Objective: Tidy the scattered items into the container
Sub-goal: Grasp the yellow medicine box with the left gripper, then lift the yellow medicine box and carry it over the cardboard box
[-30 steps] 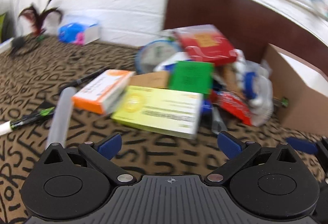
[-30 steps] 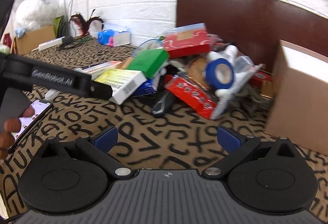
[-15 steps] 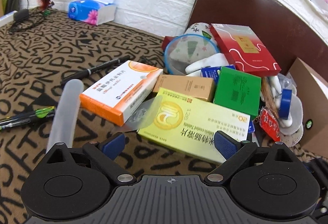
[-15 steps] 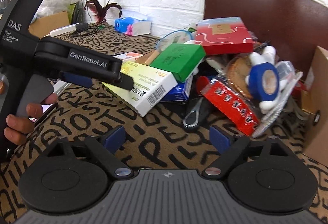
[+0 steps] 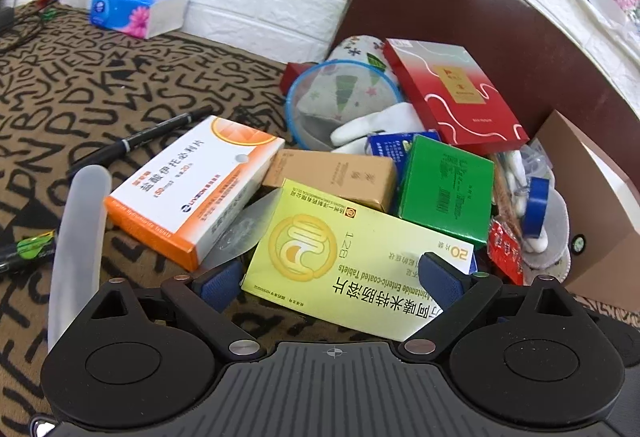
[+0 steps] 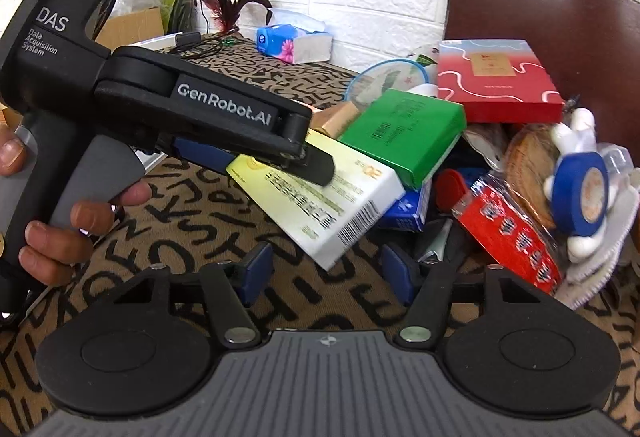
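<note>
Task barely begun: boxes lay heaped on the desk (image 5: 120, 85) beside the cardboard container (image 5: 600, 221). Left hand-held gripper (image 5: 332, 277), jaws just narrowing, straddled the yellow box (image 5: 360, 261) ungripped. Right hand-held gripper (image 6: 326, 269), also closing, held nothing.

Left gripper (image 6: 256, 153): matte black housing, grey handle, white "DAS Data Acquisition System" and "GenRobot.AI" lettering | right gripper (image 6: 326, 271): ribbed grey-black body, two round black discs, silver pivot screws, blue pads (image 6: 256, 271) | hand (image 6: 60, 229): bare, no sleeve visible
</note>
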